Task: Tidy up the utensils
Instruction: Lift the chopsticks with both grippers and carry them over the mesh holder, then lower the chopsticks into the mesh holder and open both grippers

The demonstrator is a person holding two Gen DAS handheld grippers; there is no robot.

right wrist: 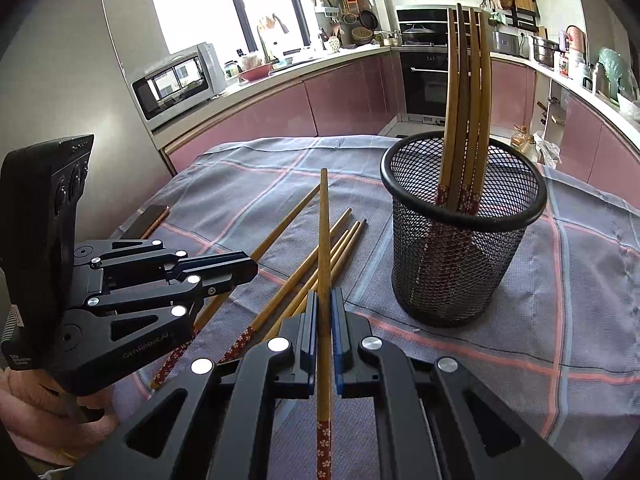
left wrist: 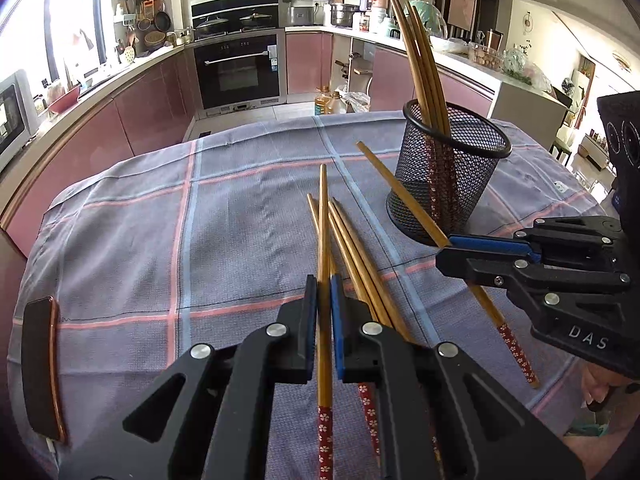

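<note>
The left gripper point(left wrist: 324, 304) has its blue-padded fingers pressed onto one wooden chopstick with a red flower-patterned end point(left wrist: 324, 264), which runs straight along the gripper's axis, its plain tip pointing away and its patterned end back between the black arms. The right gripper point(right wrist: 325, 312) pinches a second wooden chopstick with the same red patterned end point(right wrist: 324, 248) in the same way, plain tip forward. In the left wrist view the right gripper sits to the right, near the foot of the black wire-mesh cup point(left wrist: 448, 172), with its chopstick slanting across the cloth in front of the cup.

Several loose wooden chopsticks point(right wrist: 320, 264) lie in a fan on the grey-blue checked cloth with pink lines point(right wrist: 580, 300), between the two grippers and left of the cup. Four more chopsticks point(right wrist: 466, 92) stand in the cup, patterned ends down, leaning toward its far rim. A dark flat phone with a copper edge point(left wrist: 40, 368) lies at the cloth's left edge.
</note>
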